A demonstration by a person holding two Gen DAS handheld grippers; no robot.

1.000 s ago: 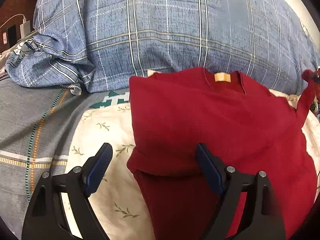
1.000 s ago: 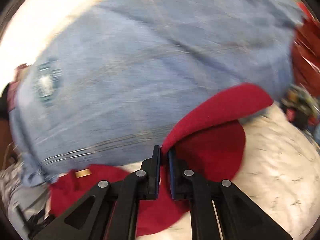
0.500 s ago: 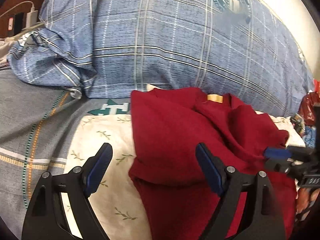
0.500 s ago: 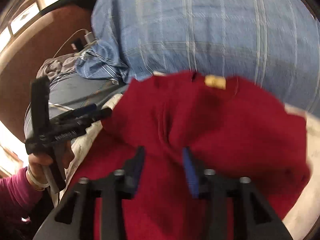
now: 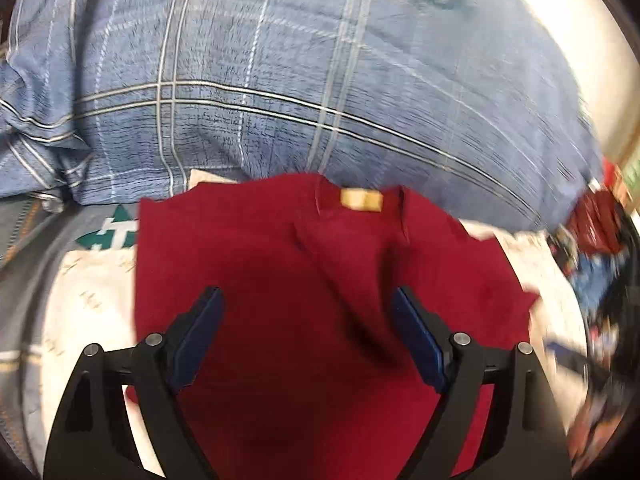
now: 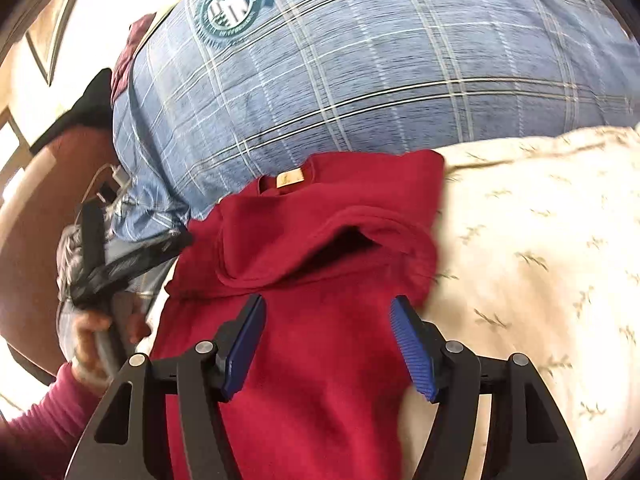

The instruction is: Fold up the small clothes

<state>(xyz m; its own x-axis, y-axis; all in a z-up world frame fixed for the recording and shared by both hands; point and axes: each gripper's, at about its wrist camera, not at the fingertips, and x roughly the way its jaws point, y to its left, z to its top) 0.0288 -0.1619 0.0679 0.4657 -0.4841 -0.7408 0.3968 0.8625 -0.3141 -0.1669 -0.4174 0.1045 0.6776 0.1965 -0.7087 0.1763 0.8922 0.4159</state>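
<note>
A dark red T-shirt (image 5: 320, 280) lies on a cream leaf-print sheet (image 6: 540, 260), its collar with a tan label (image 5: 361, 200) toward the blue pillow. Both sleeves are folded in over the body; the right sleeve (image 6: 320, 240) rests loosely across the chest. My left gripper (image 5: 306, 312) hovers open over the shirt's middle, nothing between its blue pads. My right gripper (image 6: 328, 320) is above the lower part of the shirt, jaws opening, with only the flat cloth below them. In the right wrist view the left gripper (image 6: 120, 264) shows at the shirt's left edge, held by a hand (image 6: 92, 336).
A big blue plaid pillow (image 6: 360, 80) bulges right behind the shirt. A grey blanket (image 5: 24, 248) lies left of the sheet. A charger and cables (image 6: 112, 184) sit by the wooden headboard. Mixed coloured clutter (image 5: 592, 248) lies at the right edge.
The right gripper carried the right sleeve across onto the shirt, let it go and opened, then drew back toward the hem. The left gripper shifted right, over the shirt's middle.
</note>
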